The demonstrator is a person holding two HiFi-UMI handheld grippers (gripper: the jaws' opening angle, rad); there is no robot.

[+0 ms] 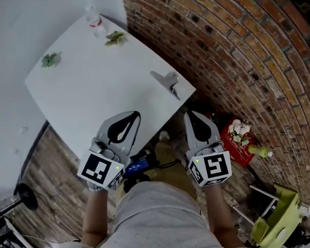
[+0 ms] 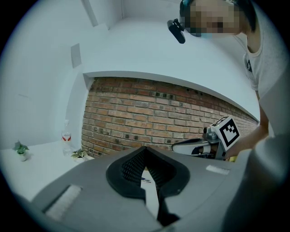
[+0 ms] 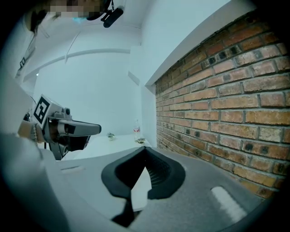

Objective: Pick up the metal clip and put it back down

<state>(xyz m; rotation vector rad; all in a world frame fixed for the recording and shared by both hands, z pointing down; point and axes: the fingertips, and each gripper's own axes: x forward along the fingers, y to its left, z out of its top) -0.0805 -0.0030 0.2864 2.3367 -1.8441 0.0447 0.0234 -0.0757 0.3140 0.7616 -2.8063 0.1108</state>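
Metal clip [image 1: 167,82] is lying untouched, so the task is looking not yet begun, with pickup and set-down both waiting. White tabletop [image 1: 89,84] is carrying it at the far right corner, near the brick wall. Left gripper [image 1: 134,117] and right gripper [image 1: 193,118] are hovering at the near edge, jaws sitting closed on nothing, apart from the clip
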